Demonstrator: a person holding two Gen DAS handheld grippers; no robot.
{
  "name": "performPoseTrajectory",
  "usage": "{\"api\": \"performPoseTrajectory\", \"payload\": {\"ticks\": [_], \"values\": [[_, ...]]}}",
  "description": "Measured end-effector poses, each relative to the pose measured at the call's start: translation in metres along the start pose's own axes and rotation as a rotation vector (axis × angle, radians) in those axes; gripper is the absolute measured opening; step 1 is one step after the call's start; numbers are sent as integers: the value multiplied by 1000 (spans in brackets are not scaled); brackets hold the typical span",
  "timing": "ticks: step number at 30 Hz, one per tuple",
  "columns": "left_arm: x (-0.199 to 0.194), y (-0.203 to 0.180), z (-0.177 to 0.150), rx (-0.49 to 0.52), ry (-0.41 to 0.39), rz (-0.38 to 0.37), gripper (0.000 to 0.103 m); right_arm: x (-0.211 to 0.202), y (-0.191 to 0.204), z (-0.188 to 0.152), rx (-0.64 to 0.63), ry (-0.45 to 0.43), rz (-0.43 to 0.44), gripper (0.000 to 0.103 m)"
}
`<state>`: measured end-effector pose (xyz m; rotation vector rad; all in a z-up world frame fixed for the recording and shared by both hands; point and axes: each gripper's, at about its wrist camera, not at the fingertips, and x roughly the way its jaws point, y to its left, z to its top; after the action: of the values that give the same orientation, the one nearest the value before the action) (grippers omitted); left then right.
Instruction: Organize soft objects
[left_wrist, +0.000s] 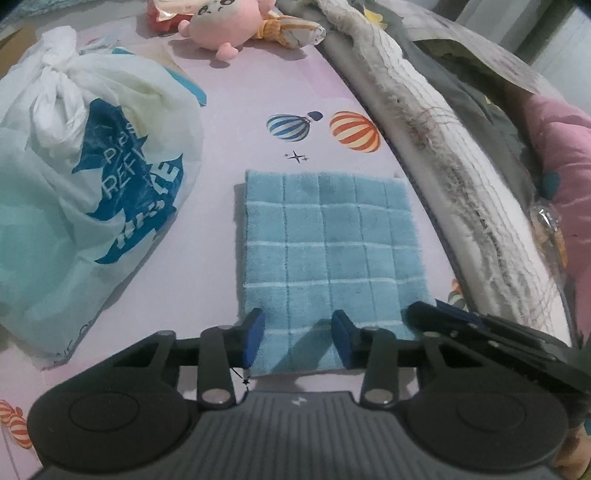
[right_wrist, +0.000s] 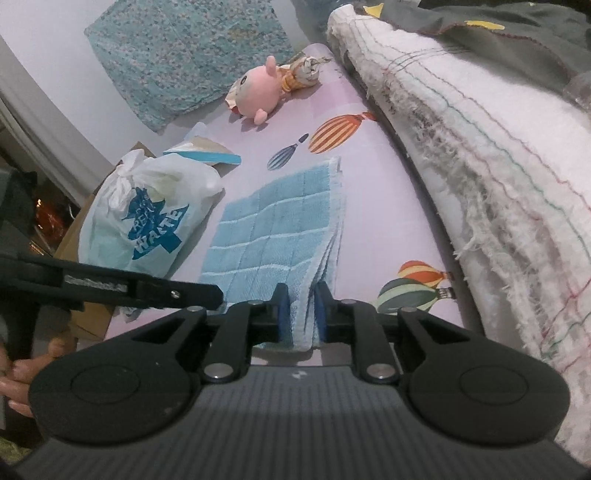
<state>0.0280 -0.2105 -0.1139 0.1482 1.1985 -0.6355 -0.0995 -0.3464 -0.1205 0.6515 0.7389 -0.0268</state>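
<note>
Now, step in hand: folding the blue towel (left_wrist: 325, 251); it lies folded flat on the pink balloon-print mat (left_wrist: 258, 92), layered edges showing at its near corner.
Next move: judged, flatten or settle the fold, then release without dragging the layers askew.
Mat: smooth, printed, firm.
Plastic bag (left_wrist: 85, 173): knotted, crinkly, bulging, just left of the towel.
Towel: terry, soft pile, white grid lines, rectangular.
Pink plush (left_wrist: 225, 22): round, far end, well apart.
Left gripper (left_wrist: 297, 338): fingers spread over the towel's near edge, pads pinching nothing.
Right gripper (right_wrist: 301, 314): fingers nearly together, pinching the towel's stacked corner.
</note>
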Motion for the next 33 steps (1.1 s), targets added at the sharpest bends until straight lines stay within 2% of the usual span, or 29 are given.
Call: {"api": "performPoseTrajectory", "payload": {"ticks": [3,7,14,17,23,24,28,32,33], "values": [[0,2,-2,4,-5,-8,38,-3,-3,2,57,-17,58,6],[-2,7,-3,-3,-9,-35,38,-14,2,11,106,-71,215,5],[-5,23,-3,-68,-6,-95,38,11,18,22,127,-9,319,5],[-9,29,-3,-79,-16,-85,39,17,19,22,127,6,274,5],[-7,28,-2,-66,-16,-68,39,-6,13,18,80,-35,49,10],[-7,26,-2,-58,-17,-60,39,-10,10,18,83,-43,32,13],[-6,19,-4,-16,-33,-3,39,-15,7,19,64,-75,-41,41],[-2,19,-5,-16,-23,27,34,10,14,11,-36,0,-108,42],[-2,19,-6,-15,-30,30,32,13,20,8,-85,-7,-119,42]]}}
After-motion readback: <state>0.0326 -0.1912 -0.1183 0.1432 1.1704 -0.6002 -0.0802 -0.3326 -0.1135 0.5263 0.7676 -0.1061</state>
